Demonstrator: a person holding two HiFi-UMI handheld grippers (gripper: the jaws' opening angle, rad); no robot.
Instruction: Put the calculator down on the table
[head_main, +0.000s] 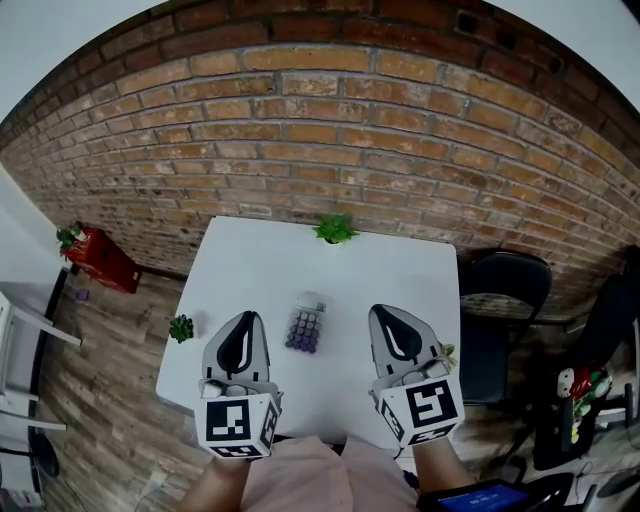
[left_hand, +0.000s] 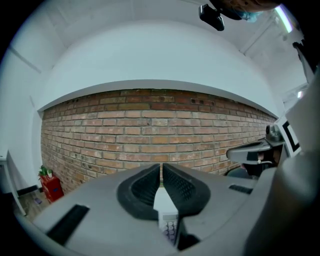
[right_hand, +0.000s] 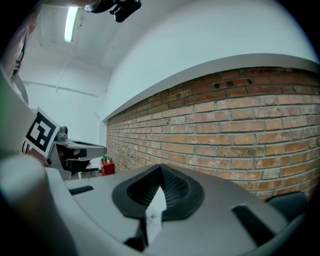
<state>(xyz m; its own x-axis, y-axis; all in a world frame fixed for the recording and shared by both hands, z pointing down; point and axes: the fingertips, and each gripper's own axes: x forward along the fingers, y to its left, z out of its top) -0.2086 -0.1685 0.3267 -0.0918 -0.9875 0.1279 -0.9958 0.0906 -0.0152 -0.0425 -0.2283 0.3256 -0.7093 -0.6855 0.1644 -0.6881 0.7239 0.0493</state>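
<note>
The calculator (head_main: 306, 323) lies flat on the white worktop (head_main: 400, 270), about in the middle. Its rows of round purple keys face up, and its little screen is at the far end. Nothing touches it.

The left gripper (head_main: 243, 320) hangs over the near part of the worktop, to the left of the calculator and apart from it. Its two black fingers (left_hand: 142, 187) are clenched, tip against tip, and hold nothing. In the left gripper view, a bit of the calculator shows down below, through the gap behind the tips.

The right gripper (head_main: 385, 312) hangs on the other side of the calculator, also apart from it. Its fingers are pressed together too, and they hold nothing.

Both grippers point toward the brick wall (head_main: 330, 130).

A small green plant (head_main: 335, 228) stands at the far edge of the worktop. A tiny plant (head_main: 181, 328) sits at the left edge. A black chair (head_main: 505, 290) stands to the right of the worktop. A red thing (head_main: 100, 258) sits on the wooden floor (head_main: 110, 340) at the left, close to the wall.
</note>
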